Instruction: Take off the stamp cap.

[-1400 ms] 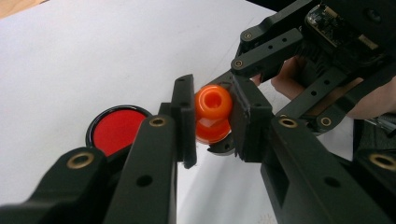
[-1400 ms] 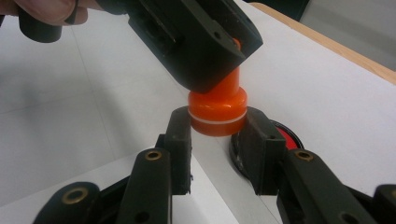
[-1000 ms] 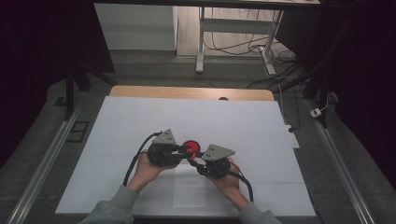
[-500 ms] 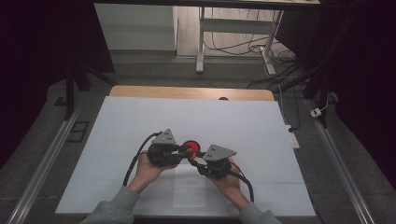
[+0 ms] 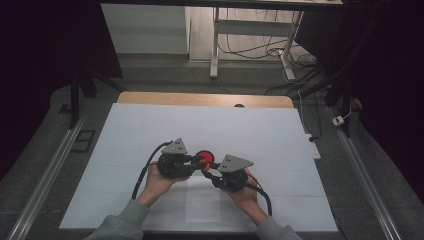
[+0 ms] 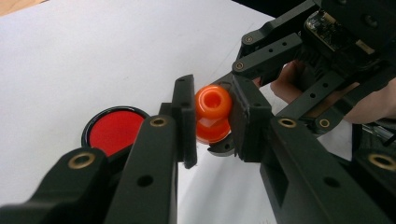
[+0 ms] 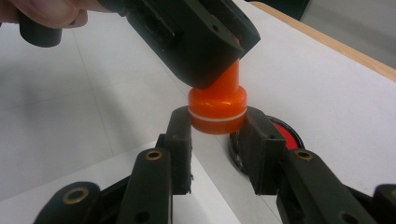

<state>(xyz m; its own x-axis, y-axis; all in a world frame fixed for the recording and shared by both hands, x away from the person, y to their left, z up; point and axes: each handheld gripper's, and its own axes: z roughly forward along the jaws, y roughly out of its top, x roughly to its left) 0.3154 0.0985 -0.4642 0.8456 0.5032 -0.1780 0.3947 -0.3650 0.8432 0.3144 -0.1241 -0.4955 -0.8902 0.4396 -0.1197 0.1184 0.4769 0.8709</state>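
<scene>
A small orange plastic piece has a narrow neck (image 6: 213, 101) above a wider base (image 7: 217, 112), with a pale seam around the base. My left gripper (image 6: 212, 116) is shut on the neck. My right gripper (image 7: 217, 126) is shut on the base from the opposite side. Both grippers meet over the middle of the white sheet, left gripper (image 5: 198, 161) and right gripper (image 5: 209, 173), held just above it. A red disc with a black rim (image 5: 204, 156) lies flat on the sheet right behind the piece, partly hidden by the jaws.
The white sheet (image 5: 150, 125) covers a wooden table whose far edge (image 5: 200, 99) shows as a bare strip. Metal rails (image 5: 45, 180) run along both sides. Cables and a table frame (image 5: 280, 47) lie on the floor beyond.
</scene>
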